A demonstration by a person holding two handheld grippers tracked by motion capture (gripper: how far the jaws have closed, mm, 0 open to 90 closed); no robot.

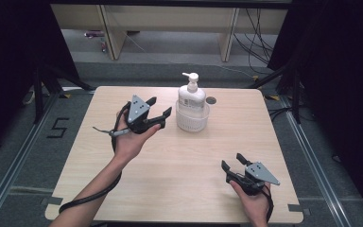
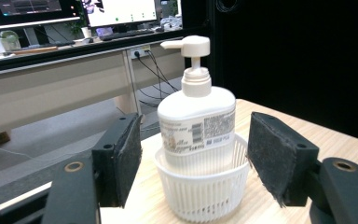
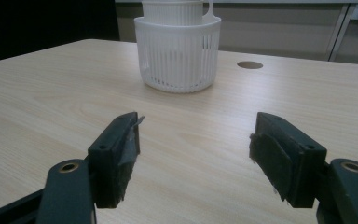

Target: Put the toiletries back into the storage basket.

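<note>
Pump bottle [image 1: 192, 97] stood upright in white slotted basket [image 1: 192, 119], counter [image 1: 179, 161] centre toward 12 o'clock. Left gripper [image 1: 161, 109] held at basket's 9 o'clock, jaws apart, nothing clamped. Right gripper [image 1: 231, 161] at 5 o'clock, well apart, jaws apart, empty. Bottle judged fairly heavy, stiff, smooth, slippery; grip best taken on flat-sided body above basket rim, pump neck avoided. Basket judged light, flexible.

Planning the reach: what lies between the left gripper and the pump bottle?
Only the white basket's near wall; the left gripper frames the pump bottle in its own view.
</note>
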